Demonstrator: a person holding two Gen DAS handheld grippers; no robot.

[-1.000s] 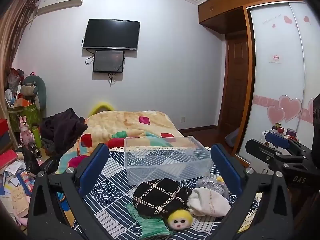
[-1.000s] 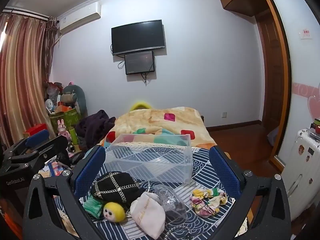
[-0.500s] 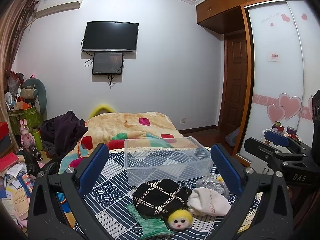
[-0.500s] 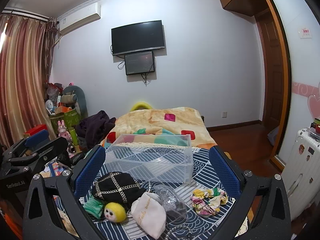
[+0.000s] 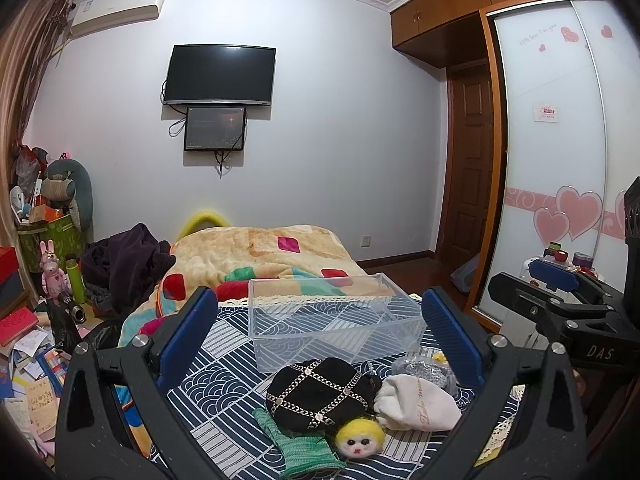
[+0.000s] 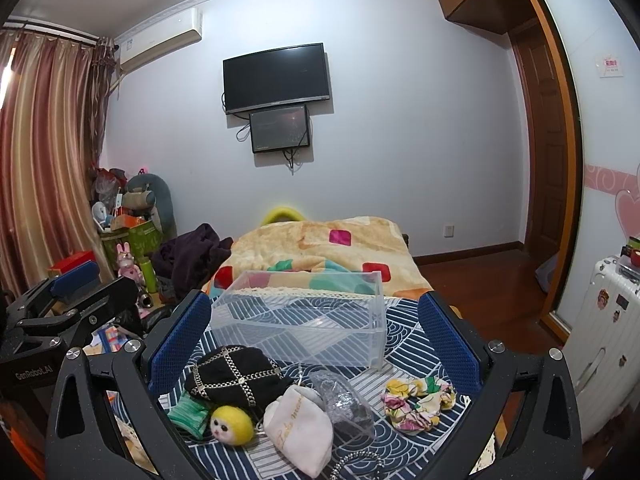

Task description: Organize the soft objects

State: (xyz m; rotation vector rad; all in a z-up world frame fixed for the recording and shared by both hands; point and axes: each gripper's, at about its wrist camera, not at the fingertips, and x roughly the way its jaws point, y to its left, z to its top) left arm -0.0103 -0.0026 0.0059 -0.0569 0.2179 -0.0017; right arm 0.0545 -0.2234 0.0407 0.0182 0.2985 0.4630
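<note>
An empty clear plastic box [image 5: 332,320] [image 6: 304,316] stands on a navy patterned cloth [image 5: 224,364]. In front of it lie a black hat with chain trim [image 5: 320,394] [image 6: 234,372], a green knit piece [image 5: 300,440] [image 6: 188,412], a yellow fuzzy doll head [image 5: 358,440] [image 6: 232,426], a white pouch [image 5: 416,402] [image 6: 300,428], a clear plastic bag [image 6: 344,404] and a floral scrunchie [image 6: 418,398]. My left gripper [image 5: 320,344] and right gripper [image 6: 308,340] are both open and empty, held above the items.
A bed with a patchwork blanket [image 5: 264,256] lies behind the box. Dark clothes [image 5: 124,264] and clutter [image 5: 36,320] are at the left. A white suitcase [image 6: 604,332] and a sliding wardrobe [image 5: 560,160] are at the right.
Both views shifted very slightly. The objects have not moved and both grippers remain open.
</note>
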